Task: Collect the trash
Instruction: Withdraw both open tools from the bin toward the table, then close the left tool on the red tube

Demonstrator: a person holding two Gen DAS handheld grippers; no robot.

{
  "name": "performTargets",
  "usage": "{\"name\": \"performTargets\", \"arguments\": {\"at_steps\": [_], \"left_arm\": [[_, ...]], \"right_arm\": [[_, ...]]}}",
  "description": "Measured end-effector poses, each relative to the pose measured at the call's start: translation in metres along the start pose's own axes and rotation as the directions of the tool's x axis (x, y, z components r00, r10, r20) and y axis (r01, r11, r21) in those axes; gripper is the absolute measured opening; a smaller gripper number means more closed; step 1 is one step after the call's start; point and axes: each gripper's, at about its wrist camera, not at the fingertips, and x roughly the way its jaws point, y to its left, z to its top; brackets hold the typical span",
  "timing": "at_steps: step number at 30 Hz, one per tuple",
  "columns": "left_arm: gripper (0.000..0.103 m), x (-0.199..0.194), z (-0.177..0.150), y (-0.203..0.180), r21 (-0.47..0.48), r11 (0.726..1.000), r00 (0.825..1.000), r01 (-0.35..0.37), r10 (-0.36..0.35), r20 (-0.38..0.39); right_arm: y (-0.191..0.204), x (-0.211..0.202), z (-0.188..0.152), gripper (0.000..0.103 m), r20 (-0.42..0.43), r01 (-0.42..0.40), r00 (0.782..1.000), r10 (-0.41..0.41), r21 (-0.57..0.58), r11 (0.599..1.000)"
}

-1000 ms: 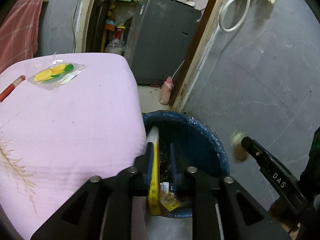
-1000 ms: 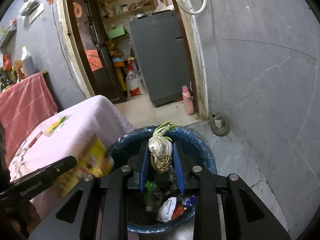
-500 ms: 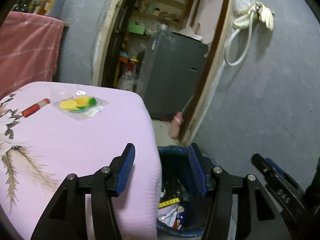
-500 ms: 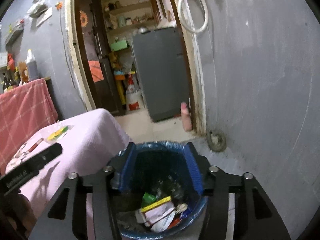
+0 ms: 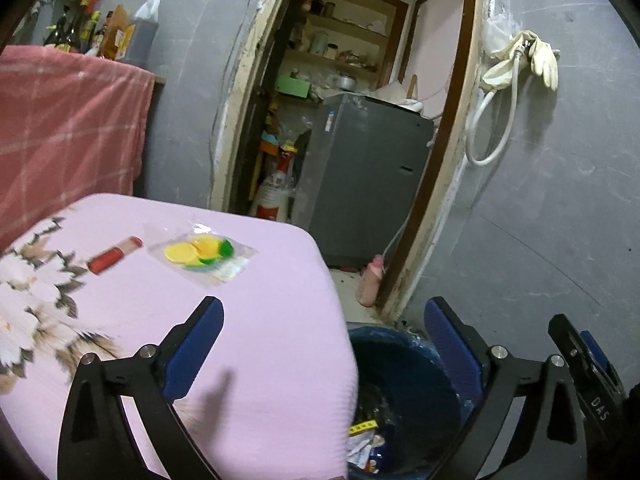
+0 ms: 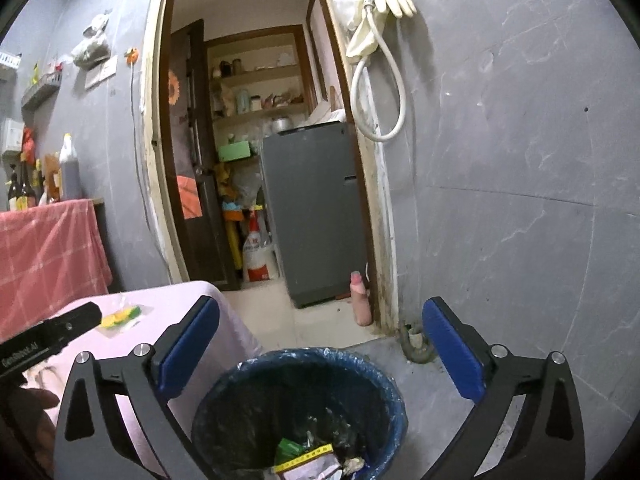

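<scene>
A round bin with a blue liner (image 6: pixel 298 400) stands on the floor by the table, with wrappers and scraps inside; its rim also shows low in the left wrist view (image 5: pixel 400 344). My right gripper (image 6: pixel 320 344) hangs above the bin, jaws opening wide, nothing between them. My left gripper (image 5: pixel 324 344) is over the table's edge and the bin, jaws opening wide and empty. On the pink cloth lie a clear packet of yellow and green slices (image 5: pixel 202 256) and a small red tube (image 5: pixel 114 256). The packet (image 6: pixel 122 312) shows again in the right wrist view.
The pink table (image 5: pixel 260 360) fills the left. A grey wall (image 6: pixel 520 200) rises right of the bin. An open doorway leads to a grey cabinet (image 6: pixel 316 212), a pink bottle (image 6: pixel 360 300) and shelves. A red checked cloth (image 5: pixel 60 140) hangs at far left.
Both grippers let go: the yellow wrapper left the left jaws and the onion-like bulb left the right jaws, both into the bin. Both jaws spread wide and both views tilted upward.
</scene>
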Motion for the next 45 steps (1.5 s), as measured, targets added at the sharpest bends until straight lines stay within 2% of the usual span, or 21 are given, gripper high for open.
{"name": "performTargets", "arguments": {"at_steps": [8, 14, 21, 23, 27, 31, 36, 39, 42, 45], "left_arm": [[0.098, -0.017, 0.014, 0.027, 0.067, 0.995, 0.997, -0.069, 0.07, -0.012], [0.098, -0.03, 0.023, 0.069, 0.06, 0.986, 0.988, -0.153, 0.153, 0.004], [0.098, -0.04, 0.029, 0.118, 0.023, 0.971, 0.971, -0.239, 0.239, 0.003], [0.098, -0.041, 0.033, 0.134, 0.023, 0.97, 0.97, -0.243, 0.244, -0.012], [0.098, -0.041, 0.037, 0.161, 0.036, 0.965, 0.964, -0.26, 0.262, -0.038], [0.098, -0.033, 0.039, 0.186, 0.038, 0.964, 0.962, -0.262, 0.265, -0.074], [0.098, -0.015, 0.036, 0.211, 0.003, 0.974, 0.965, -0.225, 0.223, -0.14], [0.097, -0.003, 0.035, 0.218, 0.002, 0.979, 0.963, -0.203, 0.2, -0.18], [0.089, 0.01, 0.034, 0.22, 0.009, 0.984, 0.958, -0.177, 0.175, -0.229], [0.08, 0.02, 0.036, 0.222, 0.009, 0.989, 0.95, -0.151, 0.147, -0.274]], "right_arm": [[0.012, 0.0, 0.001, 0.103, -0.003, -0.025, 1.0, 0.025, -0.011, 1.0], [0.031, 0.005, 0.005, 0.103, -0.013, -0.046, 0.999, 0.046, -0.021, 0.999], [0.077, 0.011, 0.017, 0.103, -0.025, -0.132, 0.991, 0.131, -0.055, 0.99], [0.093, 0.015, 0.021, 0.103, -0.035, -0.165, 0.986, 0.163, -0.062, 0.984], [0.129, 0.029, 0.023, 0.103, -0.074, -0.239, 0.97, 0.233, -0.091, 0.967], [0.167, 0.052, 0.015, 0.103, -0.159, -0.31, 0.944, 0.29, -0.115, 0.944], [0.197, 0.08, 0.002, 0.103, -0.26, -0.37, 0.904, 0.339, -0.082, 0.925], [0.207, 0.093, -0.001, 0.103, -0.291, -0.376, 0.894, 0.342, -0.069, 0.924], [0.217, 0.11, -0.005, 0.103, -0.336, -0.376, 0.88, 0.336, -0.062, 0.925], [0.225, 0.128, -0.01, 0.098, -0.389, -0.377, 0.86, 0.329, -0.05, 0.925]]}}
